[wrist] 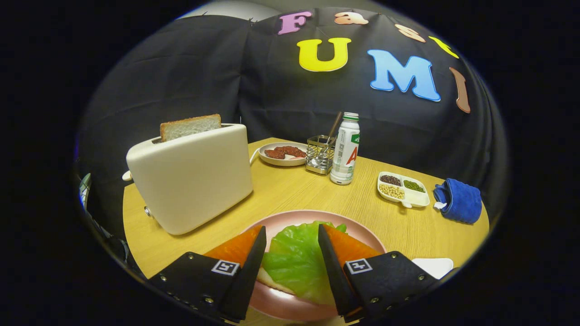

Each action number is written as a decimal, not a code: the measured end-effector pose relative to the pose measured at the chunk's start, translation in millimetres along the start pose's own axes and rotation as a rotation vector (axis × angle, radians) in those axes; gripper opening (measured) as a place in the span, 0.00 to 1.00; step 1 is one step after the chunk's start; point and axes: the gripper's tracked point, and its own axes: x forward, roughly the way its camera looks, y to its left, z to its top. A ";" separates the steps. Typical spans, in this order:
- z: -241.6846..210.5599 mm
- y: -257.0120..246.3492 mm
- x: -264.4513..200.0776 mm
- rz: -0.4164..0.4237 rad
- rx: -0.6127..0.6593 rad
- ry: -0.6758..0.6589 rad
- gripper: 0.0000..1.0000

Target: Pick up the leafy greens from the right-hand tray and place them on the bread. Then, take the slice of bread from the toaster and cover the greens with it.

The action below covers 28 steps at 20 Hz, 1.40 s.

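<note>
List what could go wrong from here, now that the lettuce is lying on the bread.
1. The gripper is open astride the leafy greens on the pink plate; pulling away could drag the leaf off the bread.
2. The toaster stands close beside the plate, so swinging toward its bread slice could knock it.
3. That slice shows just a narrow strip above the slot, so the grip may slip.

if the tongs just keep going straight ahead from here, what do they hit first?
Likely the green lettuce leaf on the round pink plate: it lies between the open tongs, whose tips sit over it. Beyond it comes the plate's far rim, then bare wooden tabletop. Height above the leaf is unclear.
</note>
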 end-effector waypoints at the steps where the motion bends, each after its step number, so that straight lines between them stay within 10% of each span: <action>1: 4.5 0.6 -1.4 -0.002 0.003 -0.012 0.71; 21: 138.3 170.3 -1.0 0.192 0.071 -0.283 0.71; 28: 146.9 182.1 30.9 0.131 0.052 -0.324 0.70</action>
